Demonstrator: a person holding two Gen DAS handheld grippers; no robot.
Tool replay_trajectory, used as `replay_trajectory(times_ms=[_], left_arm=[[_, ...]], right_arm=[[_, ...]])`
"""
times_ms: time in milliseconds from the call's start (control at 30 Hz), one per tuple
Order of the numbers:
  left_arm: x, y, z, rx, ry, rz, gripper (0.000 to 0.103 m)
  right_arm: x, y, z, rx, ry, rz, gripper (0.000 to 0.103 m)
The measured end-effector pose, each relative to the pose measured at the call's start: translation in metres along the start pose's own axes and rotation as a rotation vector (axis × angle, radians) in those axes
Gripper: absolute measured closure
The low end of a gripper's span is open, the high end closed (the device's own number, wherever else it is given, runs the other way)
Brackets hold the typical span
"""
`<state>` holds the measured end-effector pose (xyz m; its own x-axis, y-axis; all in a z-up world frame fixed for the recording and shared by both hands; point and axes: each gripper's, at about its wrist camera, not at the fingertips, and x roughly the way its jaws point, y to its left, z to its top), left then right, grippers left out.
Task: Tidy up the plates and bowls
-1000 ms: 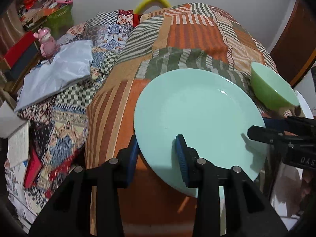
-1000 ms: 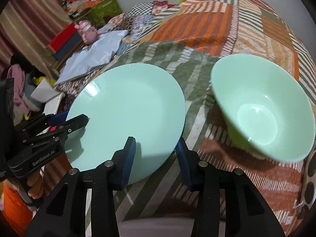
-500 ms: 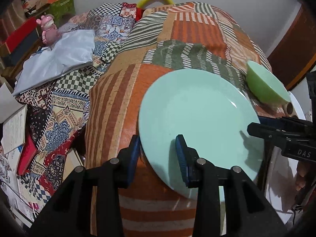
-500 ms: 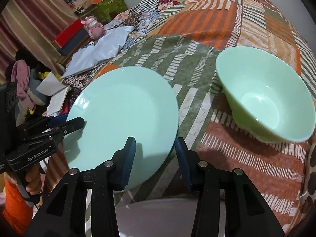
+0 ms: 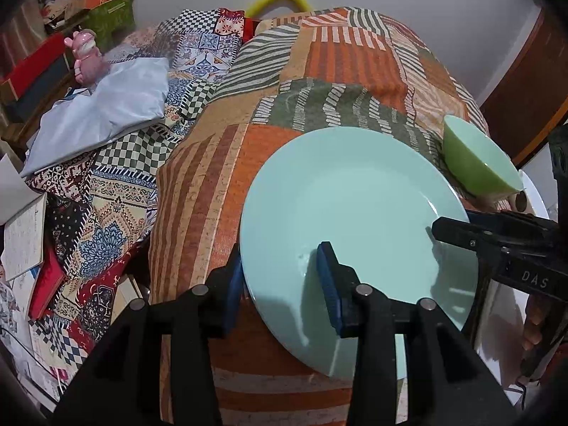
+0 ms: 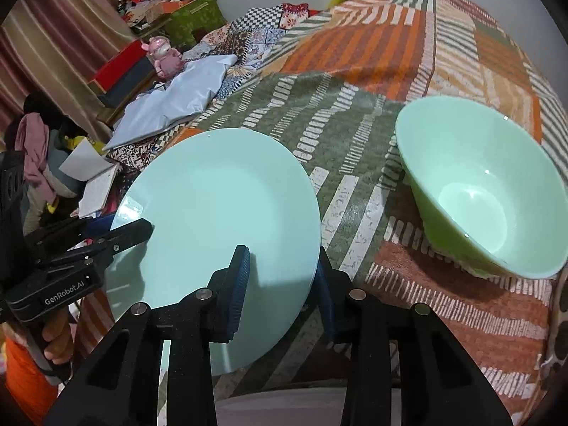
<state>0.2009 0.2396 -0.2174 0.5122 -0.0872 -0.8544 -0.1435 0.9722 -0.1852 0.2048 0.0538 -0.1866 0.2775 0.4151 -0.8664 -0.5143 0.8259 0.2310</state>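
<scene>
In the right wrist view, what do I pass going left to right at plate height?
Left gripper → plate → green-striped patch of cloth → bowl.

Glossy, smooth mint-green plate and bowl with bright highlights, on coarse woven patchwork cloth; matt black plastic grippers with ribbed blue pads and shiny metal pins; smooth, faintly sheened grey-blue fabric alongside

I see pale mint plate face-up, tilted, on patchwork cloth; green bowl upright on cloth, right of plate, apart.
</scene>
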Motion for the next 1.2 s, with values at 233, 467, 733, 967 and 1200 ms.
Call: replay_trajectory(times_ms=[233, 467, 733, 967, 1200], left_arm=[[-0.024, -0.011, -0.003, 0.035, -0.049, 0.019, 0.064], [-0.046, -0.019, -0.006, 0.040, -0.078, 0.005, 0.064], [-0.075, -0.032, -0.012, 0.054, -0.133, -0.013, 0.064], [-0.096, -0.045, -0.017, 0.063, -0.165, -0.038, 0.064], [-0.110, -0.060, -0.028, 0.070, -0.176, -0.052, 0.064]], right_arm=[[-0.017, 0.002, -0.005, -0.007, -0.036, 0.000, 0.070], [-0.035, 0.002, -0.006, -0.005, -0.077, 0.006, 0.070], [-0.062, 0.005, -0.016, -0.011, -0.112, -0.006, 0.070], [-0.080, 0.004, -0.025, -0.015, -0.131, -0.019, 0.071], [-0.096, -0.003, -0.038, -0.005, -0.143, -0.023, 0.071]])
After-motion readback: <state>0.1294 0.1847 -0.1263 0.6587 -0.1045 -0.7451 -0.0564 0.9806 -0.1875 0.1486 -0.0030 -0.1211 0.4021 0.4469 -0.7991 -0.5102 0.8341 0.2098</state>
